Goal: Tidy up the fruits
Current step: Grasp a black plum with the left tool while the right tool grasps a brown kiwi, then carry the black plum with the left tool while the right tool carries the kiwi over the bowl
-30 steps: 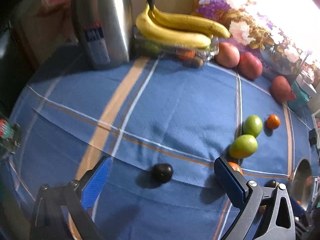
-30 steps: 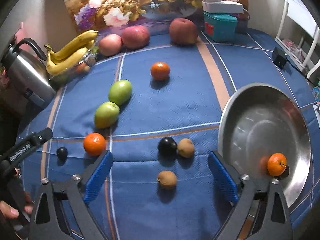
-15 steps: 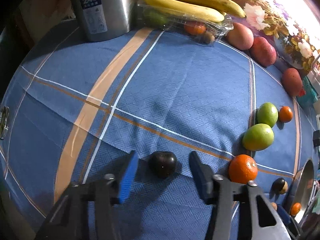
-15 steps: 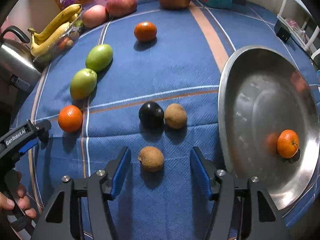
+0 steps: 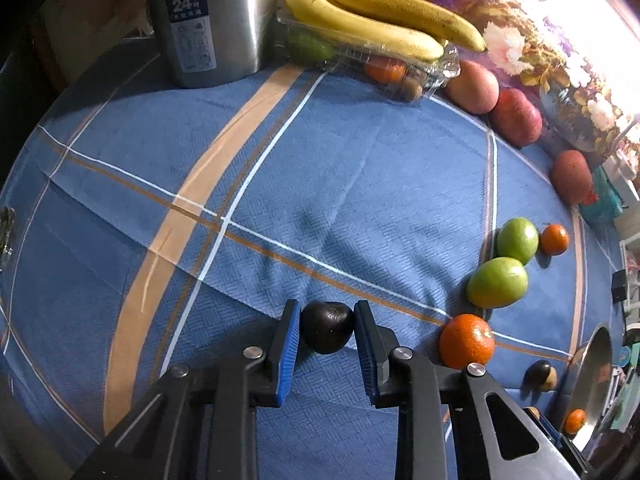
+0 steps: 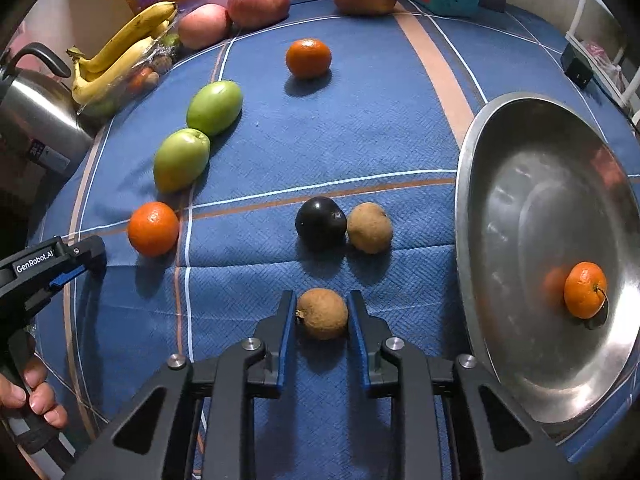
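Both tongs are closed down onto fruit: left tongs (image 5: 327, 330) pinch the dark plum (image 5: 327, 332), right tongs (image 6: 321, 316) bracket the brown kiwi (image 6: 322, 313), pads touching or nearly so, can't confirm full contact. Each fruit sits on the worktop (image 5: 360, 184) cloth. To do this well I'd squeeze just enough at the widest girth, lift straight up, no drag on the cloth. Steel bowl (image 6: 496, 240), with one tangerine (image 6: 585, 289) in it, is near on the right; its rim stands high, so I'd clear it before lowering. Second plum (image 6: 321, 222) and kiwi (image 6: 369, 227) lie just ahead of right tongs, so avoid pushing forward. Left path crosses the orange (image 5: 466, 341); go over, not through
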`<control>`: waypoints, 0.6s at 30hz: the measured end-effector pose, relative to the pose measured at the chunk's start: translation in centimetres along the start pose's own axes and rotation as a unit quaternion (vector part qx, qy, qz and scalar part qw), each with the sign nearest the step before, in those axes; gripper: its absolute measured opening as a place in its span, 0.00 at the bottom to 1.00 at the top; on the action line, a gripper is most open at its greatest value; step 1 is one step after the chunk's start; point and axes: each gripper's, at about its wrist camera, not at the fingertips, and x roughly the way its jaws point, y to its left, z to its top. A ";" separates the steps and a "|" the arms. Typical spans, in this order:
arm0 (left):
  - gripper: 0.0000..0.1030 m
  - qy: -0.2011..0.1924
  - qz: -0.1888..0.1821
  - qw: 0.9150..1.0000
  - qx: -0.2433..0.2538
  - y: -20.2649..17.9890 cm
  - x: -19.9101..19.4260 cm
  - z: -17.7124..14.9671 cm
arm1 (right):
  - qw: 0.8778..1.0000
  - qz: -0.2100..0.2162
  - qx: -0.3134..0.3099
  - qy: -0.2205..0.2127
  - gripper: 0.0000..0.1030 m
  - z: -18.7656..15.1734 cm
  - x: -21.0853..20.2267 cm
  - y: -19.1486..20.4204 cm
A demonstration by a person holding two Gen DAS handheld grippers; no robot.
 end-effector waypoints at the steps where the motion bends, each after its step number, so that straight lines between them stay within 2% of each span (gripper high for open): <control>1: 0.28 -0.003 -0.002 1.000 -0.001 0.1 -0.3 0.1 | 1.000 0.004 0.003 -0.002 0.25 0.0 -0.2 -0.1; 10: 0.28 -0.032 -0.016 0.999 -0.011 0.1 -2.6 0.2 | 0.998 0.023 0.012 -0.051 0.25 0.5 -3.2 -0.2; 18: 0.28 -0.038 -0.018 0.999 -0.008 -0.8 -3.4 -0.1 | 0.998 0.015 0.022 -0.064 0.25 0.4 -4.5 -1.0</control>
